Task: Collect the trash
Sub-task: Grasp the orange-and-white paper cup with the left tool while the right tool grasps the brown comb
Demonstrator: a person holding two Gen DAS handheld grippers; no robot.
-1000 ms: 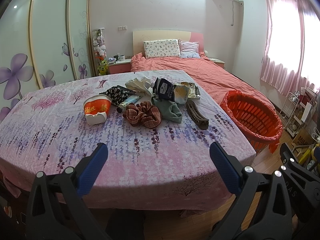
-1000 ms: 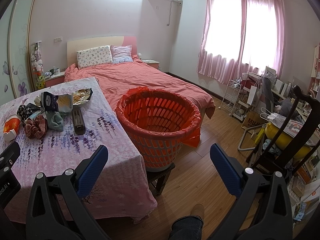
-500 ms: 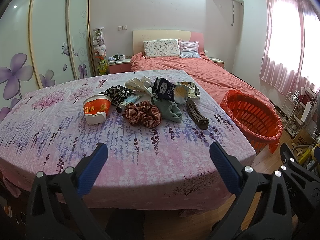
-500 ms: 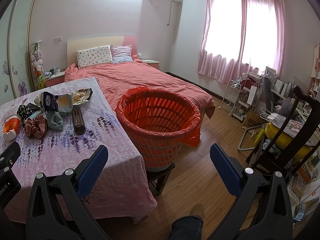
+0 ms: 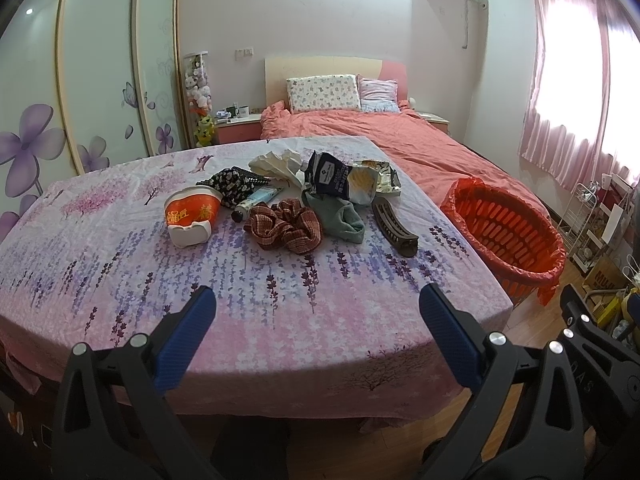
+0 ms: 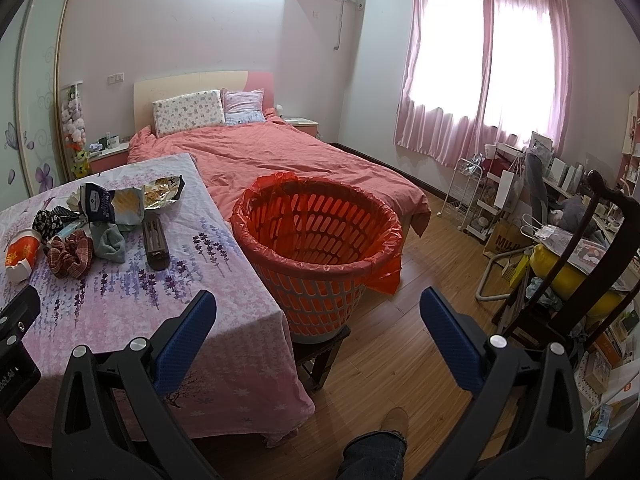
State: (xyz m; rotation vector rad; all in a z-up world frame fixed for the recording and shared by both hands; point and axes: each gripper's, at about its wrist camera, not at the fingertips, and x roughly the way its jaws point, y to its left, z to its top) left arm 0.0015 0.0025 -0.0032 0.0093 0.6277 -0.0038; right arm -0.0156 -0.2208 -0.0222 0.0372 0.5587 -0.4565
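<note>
Hovering w/ jaws apart: left gripper (image 5: 316, 314) over table (image 5: 280, 320), right gripper (image 6: 318, 314) nr basket (image 6: 320, 240).

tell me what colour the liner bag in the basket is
Red-orange liner bag, draped over the basket rim; clearest in the right wrist view.

Wood floor (image 6: 400, 360), pink curtains (image 6: 480, 80) glowing bright, coral bed (image 6: 300, 160), flowered wardrobe (image 5: 80, 100), pale walls (image 6: 200, 20).

Both grippers — left gripper (image 5: 316, 314), right gripper (image 6: 318, 314) — agape.
</note>
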